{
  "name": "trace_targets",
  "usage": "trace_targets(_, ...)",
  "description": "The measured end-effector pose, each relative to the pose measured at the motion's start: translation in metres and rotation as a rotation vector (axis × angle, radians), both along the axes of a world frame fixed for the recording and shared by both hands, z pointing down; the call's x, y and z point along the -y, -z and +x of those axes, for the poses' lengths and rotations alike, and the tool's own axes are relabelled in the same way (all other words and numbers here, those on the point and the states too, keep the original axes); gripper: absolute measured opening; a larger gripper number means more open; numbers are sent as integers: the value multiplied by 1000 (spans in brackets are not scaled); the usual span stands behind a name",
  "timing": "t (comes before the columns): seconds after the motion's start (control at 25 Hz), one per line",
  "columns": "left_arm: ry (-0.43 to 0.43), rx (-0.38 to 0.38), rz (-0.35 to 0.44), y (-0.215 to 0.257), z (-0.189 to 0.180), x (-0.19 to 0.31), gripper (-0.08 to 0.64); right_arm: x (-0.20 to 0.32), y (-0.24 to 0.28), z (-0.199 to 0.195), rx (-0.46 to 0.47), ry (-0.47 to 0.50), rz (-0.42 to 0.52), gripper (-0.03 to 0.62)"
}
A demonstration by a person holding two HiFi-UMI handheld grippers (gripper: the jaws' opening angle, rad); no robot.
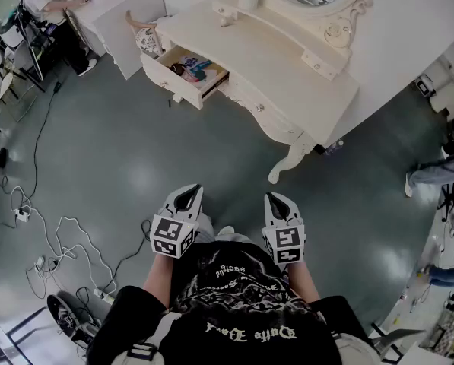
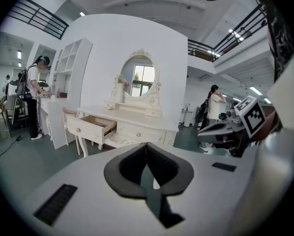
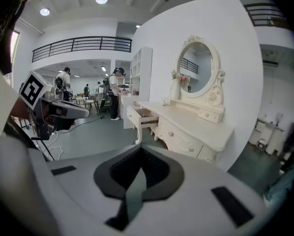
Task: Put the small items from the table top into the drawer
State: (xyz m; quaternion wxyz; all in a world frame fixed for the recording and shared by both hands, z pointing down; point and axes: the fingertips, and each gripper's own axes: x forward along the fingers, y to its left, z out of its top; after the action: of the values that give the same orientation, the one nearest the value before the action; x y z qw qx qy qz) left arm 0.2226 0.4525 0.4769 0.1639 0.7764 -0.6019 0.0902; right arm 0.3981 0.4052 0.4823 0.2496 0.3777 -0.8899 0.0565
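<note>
Head view: your left gripper and right gripper are closed, empty, well apart from the table, so step closer first.

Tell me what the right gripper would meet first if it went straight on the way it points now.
The right gripper has free air ahead, then probably the grey floor just before the dressing table's front leg. Depth is unclear; it could be the leg itself.
</note>
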Motion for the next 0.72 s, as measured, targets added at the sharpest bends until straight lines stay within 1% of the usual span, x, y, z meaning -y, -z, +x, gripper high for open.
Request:
trace_targets(0.2,2,6,2,2,3,6,15,5,-10,7,-3,3,-3,9)
trace_targets(0.32,0,14,3,2,1,11,15,10,-9,6,16,-2,2,9)
trace_targets(0.44,-1,14,6,2,-2,18,15,18,-6,6,42,-15,10,9)
trace_targets(0.56,-9,1,3,-1,1,26,15,24,-4,10,31,-26,17,9)
trace_targets(0.72,-31,4,0,-1,-2,40,15,33,-2,9,32,-59,16,9)
